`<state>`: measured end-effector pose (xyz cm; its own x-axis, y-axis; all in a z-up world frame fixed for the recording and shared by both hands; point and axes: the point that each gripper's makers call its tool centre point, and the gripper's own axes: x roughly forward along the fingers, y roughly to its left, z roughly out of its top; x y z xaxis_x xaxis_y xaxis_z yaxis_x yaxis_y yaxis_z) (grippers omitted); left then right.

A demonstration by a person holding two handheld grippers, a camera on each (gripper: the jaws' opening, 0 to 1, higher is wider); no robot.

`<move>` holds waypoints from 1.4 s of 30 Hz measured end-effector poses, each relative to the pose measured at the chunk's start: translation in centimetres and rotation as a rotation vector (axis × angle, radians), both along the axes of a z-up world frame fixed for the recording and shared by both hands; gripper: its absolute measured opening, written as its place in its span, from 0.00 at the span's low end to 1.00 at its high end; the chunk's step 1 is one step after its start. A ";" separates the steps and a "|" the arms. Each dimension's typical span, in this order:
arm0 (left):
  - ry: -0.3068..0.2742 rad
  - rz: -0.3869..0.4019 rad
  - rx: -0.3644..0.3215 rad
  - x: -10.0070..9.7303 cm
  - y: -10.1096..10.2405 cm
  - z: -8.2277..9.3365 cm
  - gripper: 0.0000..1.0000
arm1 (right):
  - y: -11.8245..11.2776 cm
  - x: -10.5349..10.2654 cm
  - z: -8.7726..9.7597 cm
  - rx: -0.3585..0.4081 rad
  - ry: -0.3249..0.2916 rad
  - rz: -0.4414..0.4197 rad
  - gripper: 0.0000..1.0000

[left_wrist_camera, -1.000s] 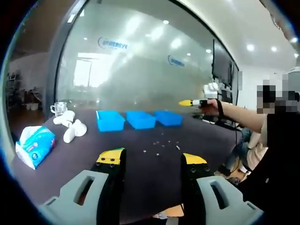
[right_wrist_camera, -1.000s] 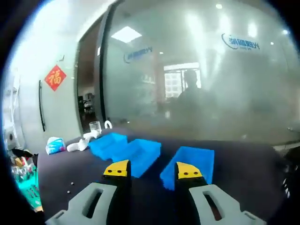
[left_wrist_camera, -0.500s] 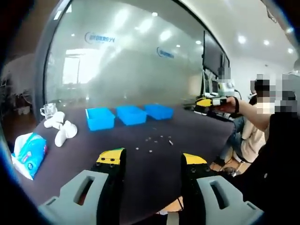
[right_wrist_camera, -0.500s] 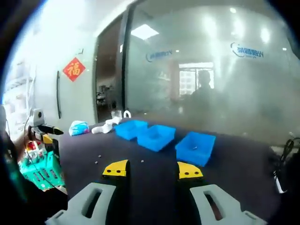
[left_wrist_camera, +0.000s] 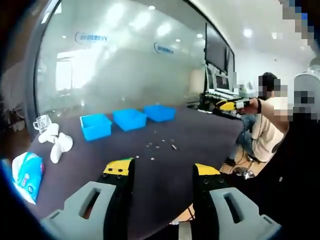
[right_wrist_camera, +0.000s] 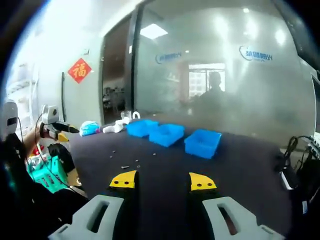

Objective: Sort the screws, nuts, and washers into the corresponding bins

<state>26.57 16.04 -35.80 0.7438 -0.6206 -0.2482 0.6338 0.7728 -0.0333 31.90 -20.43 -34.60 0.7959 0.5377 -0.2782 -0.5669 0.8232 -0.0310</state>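
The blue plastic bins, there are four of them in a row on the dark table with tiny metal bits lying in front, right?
Not four: three blue plastic bins stand in a row on the dark table, as the left gripper view shows. The tiny metal bits do lie on the table in front of them.
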 end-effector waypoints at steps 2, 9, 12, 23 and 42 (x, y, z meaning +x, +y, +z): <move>0.001 0.003 0.001 0.1 0.0 0.0 0.42 | -0.1 -0.8 -0.3 -0.005 0.013 0.003 0.34; 0.001 0.006 -0.006 0.3 -0.2 0.0 0.42 | -0.3 -3.6 -0.8 -0.040 0.032 0.028 0.34; 0.001 0.006 -0.007 0.2 -0.3 0.0 0.42 | -0.4 -4.7 -1.1 -0.078 0.044 0.047 0.34; -0.010 0.001 0.004 -0.2 -0.5 -0.1 0.42 | -0.2 -6.3 -2.2 -0.149 0.110 0.086 0.33; -0.014 0.021 -0.007 -0.4 -0.2 -0.6 0.42 | 1.9 -4.9 -1.0 -0.217 0.125 0.169 0.32</move>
<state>26.16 15.82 -36.44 0.7603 -0.6062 -0.2333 0.6175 0.7860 -0.0300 26.96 -18.48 -35.60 0.6526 0.5768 -0.4913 -0.7058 0.6987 -0.1172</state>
